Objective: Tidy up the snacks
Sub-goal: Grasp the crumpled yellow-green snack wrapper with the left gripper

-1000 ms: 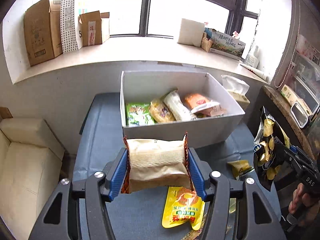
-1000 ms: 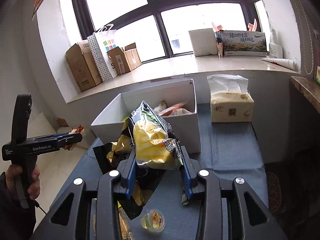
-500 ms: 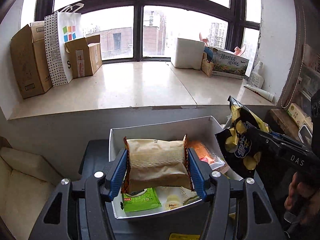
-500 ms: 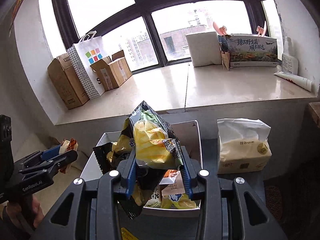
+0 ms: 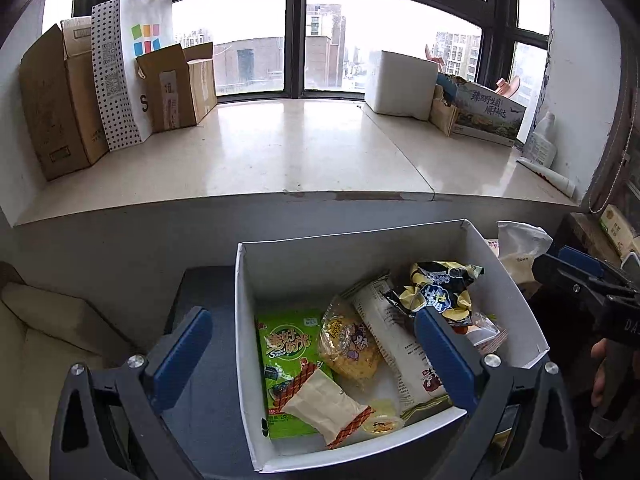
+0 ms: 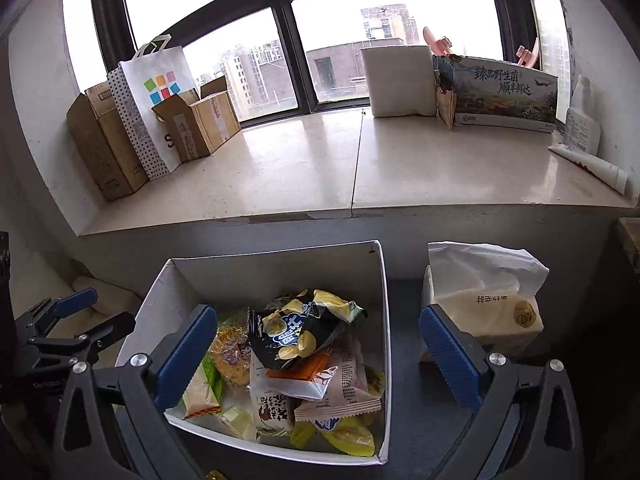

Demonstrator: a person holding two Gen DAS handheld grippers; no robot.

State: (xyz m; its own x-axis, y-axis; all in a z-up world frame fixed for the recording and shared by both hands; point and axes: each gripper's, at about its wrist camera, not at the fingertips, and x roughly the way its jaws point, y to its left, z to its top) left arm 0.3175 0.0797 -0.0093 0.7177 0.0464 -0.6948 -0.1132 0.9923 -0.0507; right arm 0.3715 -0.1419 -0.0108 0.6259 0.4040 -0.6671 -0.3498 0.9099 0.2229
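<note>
Snacks lay piled in the white box [image 5: 516,292], which sat at six o'clock in both wrist views. The left gripper [image 5: 316,356] hung over it with fingers spread wide and empty; the right gripper [image 6: 320,352] likewise gaped, holding nothing. The black chip bag [image 6: 296,328] rested on top toward the box's right side, the tan cracker packet [image 5: 324,408] at its near edge. Both looked light, puffy and crushable, their film probably slippery; a gentle pinch at a crimped end seal seemed safest.

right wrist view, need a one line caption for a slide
Open right gripper above a white cardboard box of snacks topped by a black-and-yellow chip bag.
</note>
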